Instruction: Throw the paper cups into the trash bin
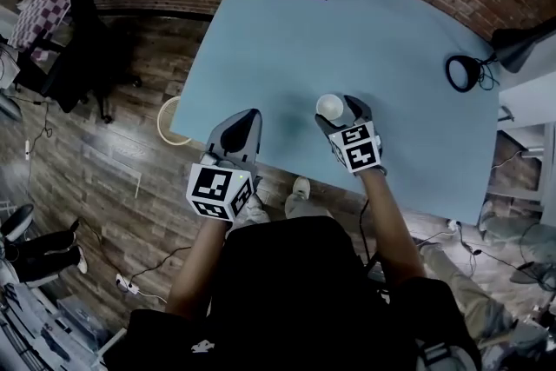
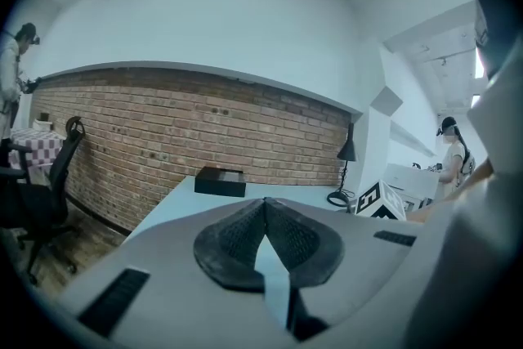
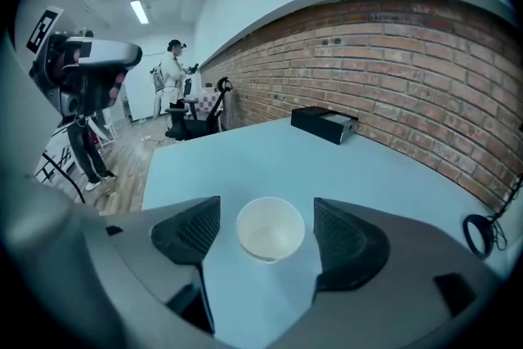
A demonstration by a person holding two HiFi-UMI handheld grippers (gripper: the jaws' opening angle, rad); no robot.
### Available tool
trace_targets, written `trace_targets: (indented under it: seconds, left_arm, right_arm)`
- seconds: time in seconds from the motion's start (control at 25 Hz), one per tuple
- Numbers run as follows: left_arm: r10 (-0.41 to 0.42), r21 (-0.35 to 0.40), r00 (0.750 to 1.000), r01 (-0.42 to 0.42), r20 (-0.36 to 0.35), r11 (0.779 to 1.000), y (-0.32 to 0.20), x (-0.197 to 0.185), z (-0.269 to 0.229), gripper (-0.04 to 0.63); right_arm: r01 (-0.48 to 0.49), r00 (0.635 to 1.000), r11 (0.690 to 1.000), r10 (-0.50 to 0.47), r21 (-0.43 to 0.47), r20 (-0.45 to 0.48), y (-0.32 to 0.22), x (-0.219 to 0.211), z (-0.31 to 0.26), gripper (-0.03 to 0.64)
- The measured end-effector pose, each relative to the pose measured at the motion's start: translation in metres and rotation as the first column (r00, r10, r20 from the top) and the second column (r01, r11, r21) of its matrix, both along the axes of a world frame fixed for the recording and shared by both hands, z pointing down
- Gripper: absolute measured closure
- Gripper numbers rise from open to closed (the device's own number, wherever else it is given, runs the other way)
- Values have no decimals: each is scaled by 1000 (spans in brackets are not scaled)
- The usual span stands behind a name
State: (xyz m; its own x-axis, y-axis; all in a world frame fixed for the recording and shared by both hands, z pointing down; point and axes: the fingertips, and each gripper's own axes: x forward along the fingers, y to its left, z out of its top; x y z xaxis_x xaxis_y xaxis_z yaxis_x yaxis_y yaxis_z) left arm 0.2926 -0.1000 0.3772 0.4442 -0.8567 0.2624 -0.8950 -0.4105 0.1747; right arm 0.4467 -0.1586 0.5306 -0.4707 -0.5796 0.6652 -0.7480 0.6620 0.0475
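The right tongs stand open, with the paper cup upright between the pads and a gap on each side. The cup sits on the blue tabletop toward its 6 o'clock edge. The left tongs are closed on nothing, at the cup's 9 o'clock. At their 9 o'clock the trash bin stands on the floor beside the tabletop.

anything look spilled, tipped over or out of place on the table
Nothing stands out. The paper cup stands upright on the table, no spill visible, between the open jaws of the right gripper with a gap on each side. The trash bin sits on the floor beside the table.
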Motion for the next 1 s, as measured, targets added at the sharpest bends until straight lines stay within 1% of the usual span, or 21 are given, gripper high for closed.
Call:
trace_targets:
  seconds: [0.28,0.48,0.76,1.0]
  left_arm:
    - [-58,-20,998,58,6,998,-6,-5,8,592]
    - [-82,-21,997,82,8,996,-10,-6,9,592]
    - [-100,-22,995,100,6,995,-15,-5,11,592]
    - [-120,-15,993,120,3,993,-14,-12,9,592]
  right_arm:
    - [60,996,996,-64,-70,-67,-7,-4,36,219]
    - [99,988,989,-110,-108,-104,-8,-4,53,175]
    - [130,982,980,-148,-151,-117,-7,-4,60,173]
    - [143,978,978,-163,-151,-130,-6,-3,59,175]
